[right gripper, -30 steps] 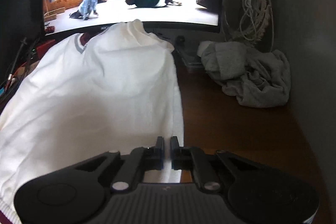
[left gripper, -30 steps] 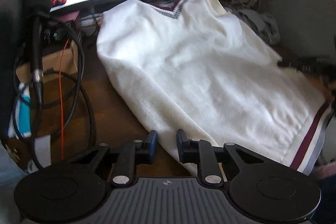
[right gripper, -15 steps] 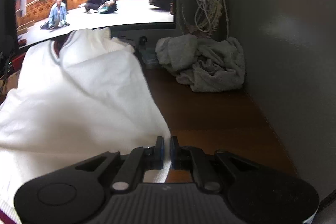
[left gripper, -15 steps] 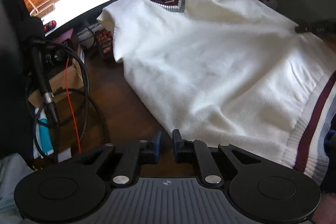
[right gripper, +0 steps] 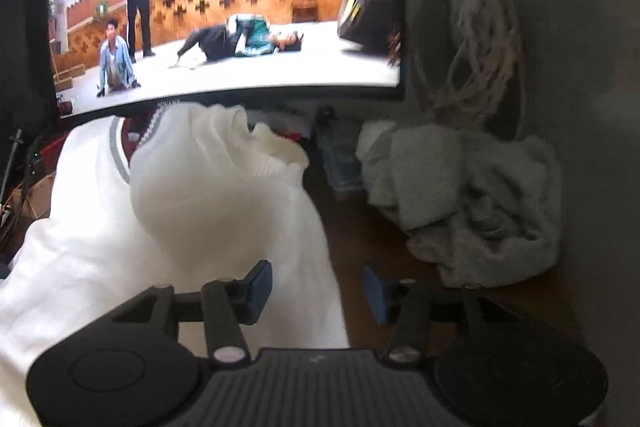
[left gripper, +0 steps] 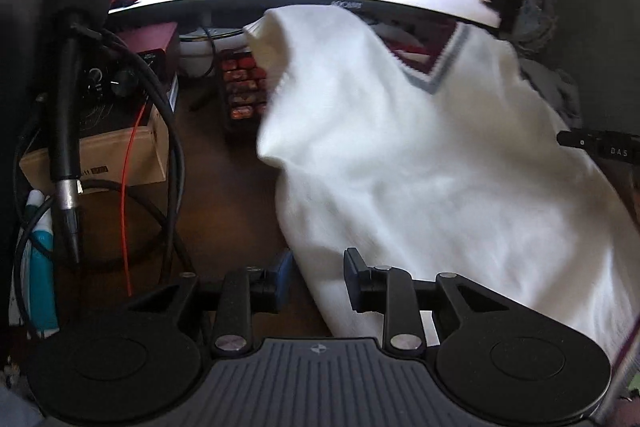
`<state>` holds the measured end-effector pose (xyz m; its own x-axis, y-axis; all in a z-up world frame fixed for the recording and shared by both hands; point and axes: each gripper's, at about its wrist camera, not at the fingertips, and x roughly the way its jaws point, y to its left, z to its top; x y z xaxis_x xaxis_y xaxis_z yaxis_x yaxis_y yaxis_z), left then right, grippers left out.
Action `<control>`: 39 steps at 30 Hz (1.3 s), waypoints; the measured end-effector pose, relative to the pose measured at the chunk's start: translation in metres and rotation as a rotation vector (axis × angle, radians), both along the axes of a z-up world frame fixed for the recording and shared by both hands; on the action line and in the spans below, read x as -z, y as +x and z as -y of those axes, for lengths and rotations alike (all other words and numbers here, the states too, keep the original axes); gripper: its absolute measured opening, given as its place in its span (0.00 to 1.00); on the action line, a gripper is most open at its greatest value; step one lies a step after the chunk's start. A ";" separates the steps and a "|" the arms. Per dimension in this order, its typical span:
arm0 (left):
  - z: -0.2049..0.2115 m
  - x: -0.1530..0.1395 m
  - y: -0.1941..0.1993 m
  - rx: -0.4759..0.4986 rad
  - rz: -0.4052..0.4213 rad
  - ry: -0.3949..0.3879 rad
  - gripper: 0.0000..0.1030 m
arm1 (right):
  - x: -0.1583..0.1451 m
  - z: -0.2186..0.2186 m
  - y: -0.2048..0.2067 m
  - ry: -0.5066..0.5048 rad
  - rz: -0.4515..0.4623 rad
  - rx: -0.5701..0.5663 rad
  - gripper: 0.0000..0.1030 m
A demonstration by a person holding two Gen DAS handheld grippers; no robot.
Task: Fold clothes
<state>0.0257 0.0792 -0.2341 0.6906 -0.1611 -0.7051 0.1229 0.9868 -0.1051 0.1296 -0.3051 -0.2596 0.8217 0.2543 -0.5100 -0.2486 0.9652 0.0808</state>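
1. Left wrist view: the left gripper (left gripper: 316,277) is spread, its fingers straddling the edge of the white vest (left gripper: 420,163), which lies on the bench (left gripper: 224,211). Closing shallow could pinch one layer only; a tug could snag the keyboard (left gripper: 242,87).
2. Right wrist view: the right gripper (right gripper: 318,287) is spread over the vest's other edge; the bunched shoulder (right gripper: 224,163) could crease into any fold.

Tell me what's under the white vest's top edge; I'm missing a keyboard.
Red keys show beside the white vest, running under its shoulder. The rest of the desk below it is covered.
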 end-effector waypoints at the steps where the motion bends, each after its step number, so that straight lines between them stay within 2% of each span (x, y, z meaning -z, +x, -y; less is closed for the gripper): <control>1: 0.001 0.002 0.003 -0.003 -0.002 0.005 0.27 | 0.002 -0.002 0.002 -0.011 -0.014 0.003 0.03; 6: 0.004 0.008 0.010 0.043 0.004 -0.008 0.26 | 0.003 0.017 -0.024 0.013 -0.026 0.063 0.03; 7: 0.005 0.009 0.010 0.062 0.009 -0.006 0.20 | 0.004 0.023 -0.031 0.018 -0.031 0.066 0.03; 8: 0.006 0.009 0.009 0.081 0.013 -0.004 0.10 | 0.006 0.030 -0.040 0.030 -0.045 0.073 0.03; 9: 0.010 0.009 0.004 0.103 0.011 0.004 0.07 | 0.008 0.035 -0.048 0.034 -0.058 0.080 0.03; 15: 0.029 0.006 -0.023 0.232 -0.001 0.054 0.05 | 0.019 0.042 -0.092 0.013 -0.107 0.064 0.03; 18: 0.033 0.005 -0.048 0.283 -0.037 0.008 0.05 | 0.018 0.039 -0.114 0.032 -0.138 0.013 0.03; 21: 0.038 0.006 -0.069 0.353 -0.085 -0.072 0.05 | 0.016 0.033 -0.131 0.007 -0.166 -0.057 0.03; 24: 0.040 0.002 -0.080 0.387 -0.101 -0.092 0.05 | 0.006 0.036 -0.137 0.014 -0.154 -0.070 0.04; 26: 0.033 -0.003 -0.079 0.376 -0.094 -0.124 0.05 | -0.008 0.045 -0.136 0.081 -0.114 -0.052 0.08; 28: 0.024 -0.011 -0.073 0.369 -0.078 -0.178 0.05 | -0.020 0.053 -0.127 0.150 -0.066 -0.031 0.20; 30: 0.017 -0.022 -0.065 0.355 -0.041 -0.190 0.05 | -0.032 0.052 -0.109 0.158 -0.018 -0.007 0.27; 31: 0.013 -0.027 -0.059 0.345 -0.023 -0.187 0.06 | -0.036 0.048 -0.097 0.138 0.001 -0.012 0.27; 34: 0.005 -0.037 -0.038 0.308 0.013 -0.177 0.17 | -0.040 0.037 -0.056 0.120 0.012 -0.032 0.27; 35: 0.004 -0.039 -0.032 0.297 0.023 -0.177 0.19 | -0.038 0.035 -0.036 0.145 -0.009 -0.041 0.27; 39: 0.001 -0.039 -0.008 0.257 0.032 -0.201 0.22 | -0.016 0.029 0.037 0.337 -0.222 -0.040 0.28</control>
<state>0.0176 0.0783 -0.1950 0.6306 -0.4668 -0.6200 0.3719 0.8829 -0.2865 0.1665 -0.3344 -0.2440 0.6869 0.4674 -0.5566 -0.2264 0.8653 0.4472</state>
